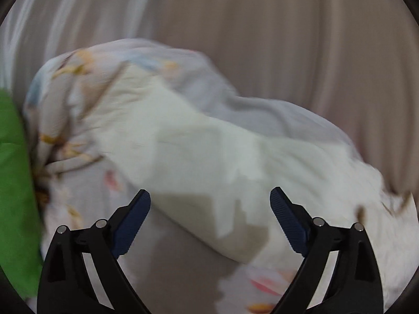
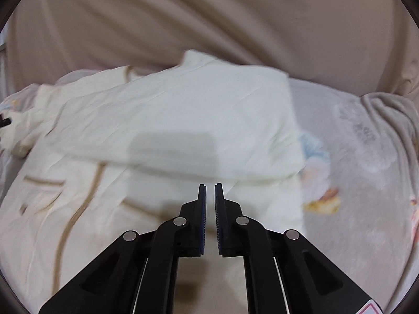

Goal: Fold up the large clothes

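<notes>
Floral bedsheet (image 2: 366,183) under cream garment (image 2: 183,120) (partly folded), left gripper (image 1: 210,198) spread wide, right gripper (image 2: 210,191) nearly closed, pinching nothing.

Black tongs (image 1: 210,204), blue ribbed pads (image 1: 132,225); silver pivot pins (image 2: 180,221)

We see a bed covered by a pale grey floral sheet (image 1: 86,183), printed with orange, pink and light blue flowers; in the right wrist view the same sheet (image 2: 353,183) spreads to the right and rises in a rumpled fold at the far edge. Behind the bed hangs a beige curtain (image 1: 288,39) in long vertical pleats, which fills the upper part of the right wrist view (image 2: 209,13) as well. At the left edge lies something bright green (image 1: 13,183), perhaps a cushion; motion blur leaves us unsure. Light is soft and even.
</notes>
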A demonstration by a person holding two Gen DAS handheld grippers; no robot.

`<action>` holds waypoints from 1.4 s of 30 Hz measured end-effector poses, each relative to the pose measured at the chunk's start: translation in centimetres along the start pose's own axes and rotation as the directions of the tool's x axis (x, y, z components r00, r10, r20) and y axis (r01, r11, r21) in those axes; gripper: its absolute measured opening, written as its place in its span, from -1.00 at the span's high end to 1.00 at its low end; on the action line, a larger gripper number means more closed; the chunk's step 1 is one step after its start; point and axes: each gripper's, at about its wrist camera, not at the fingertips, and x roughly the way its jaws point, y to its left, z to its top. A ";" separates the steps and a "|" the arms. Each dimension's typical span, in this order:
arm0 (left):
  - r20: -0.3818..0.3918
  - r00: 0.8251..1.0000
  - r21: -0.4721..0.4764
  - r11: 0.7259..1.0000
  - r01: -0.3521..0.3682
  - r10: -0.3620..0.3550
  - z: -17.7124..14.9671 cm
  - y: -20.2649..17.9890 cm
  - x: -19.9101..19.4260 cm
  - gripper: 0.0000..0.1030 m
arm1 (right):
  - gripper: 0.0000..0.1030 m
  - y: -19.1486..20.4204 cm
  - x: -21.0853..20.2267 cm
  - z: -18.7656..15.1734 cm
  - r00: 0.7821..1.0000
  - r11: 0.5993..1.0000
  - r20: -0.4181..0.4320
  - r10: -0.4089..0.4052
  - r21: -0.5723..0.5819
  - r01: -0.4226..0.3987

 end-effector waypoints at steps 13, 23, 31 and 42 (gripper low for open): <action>-0.117 0.993 -0.344 0.939 -0.020 -0.021 2.7 13.4 8.5 0.57 | 0.79 1.5 0.3 -4.4 0.995 0.995 -0.033 0.095 0.045 -0.094; 0.141 0.931 0.059 0.942 0.331 -0.336 6.0 -1.1 -6.5 0.90 | 0.78 1.7 0.4 -4.6 0.995 0.994 -0.031 0.096 0.052 -0.094; -0.104 0.737 0.338 0.673 0.658 -0.668 -5.1 -21.3 -16.4 0.89 | 0.68 1.4 0.2 -4.7 0.993 0.990 -0.019 0.116 0.083 -0.114; -0.457 0.722 0.381 0.619 0.687 -0.520 -22.8 -31.2 -9.9 0.53 | 0.15 0.1 -0.6 -5.1 0.985 0.973 0.021 0.169 0.154 -0.170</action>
